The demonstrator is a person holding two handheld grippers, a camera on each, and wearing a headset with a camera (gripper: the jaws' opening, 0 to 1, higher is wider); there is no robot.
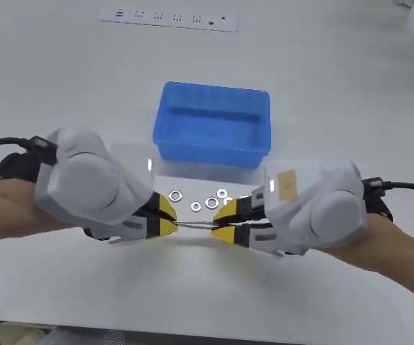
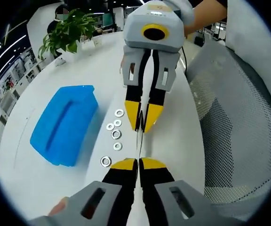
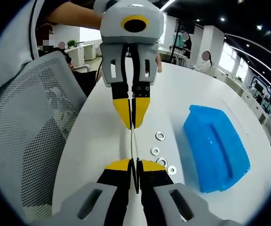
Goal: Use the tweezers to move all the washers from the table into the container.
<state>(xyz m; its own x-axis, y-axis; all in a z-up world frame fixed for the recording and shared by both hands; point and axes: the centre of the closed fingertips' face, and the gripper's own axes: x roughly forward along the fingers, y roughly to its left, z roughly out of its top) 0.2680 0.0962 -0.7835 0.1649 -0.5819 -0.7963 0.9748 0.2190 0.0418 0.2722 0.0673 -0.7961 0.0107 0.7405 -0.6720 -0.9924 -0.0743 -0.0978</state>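
Note:
Thin metal tweezers [image 1: 194,226] span the gap between my two grippers, just above the white table. My left gripper [image 1: 169,218] is shut on one end and my right gripper [image 1: 223,223] is shut on the other, tips facing each other. In the left gripper view my own jaws [image 2: 138,165] clamp the tweezers [image 2: 138,141]. The right gripper view has its jaws [image 3: 134,165] closed on the tweezers [image 3: 133,141] too. Several washers [image 1: 196,207] lie loose on the table behind the tweezers, also seen as washers [image 2: 116,134] and washers [image 3: 155,151]. The blue container [image 1: 213,122] stands beyond them.
A white power strip [image 1: 167,16] lies at the far edge of the table. A grey mesh chair [image 2: 229,122] stands off the near side of the table. A potted plant [image 2: 65,35] sits on the table's far end. The container [image 2: 65,123] [image 3: 215,148] looks bare inside.

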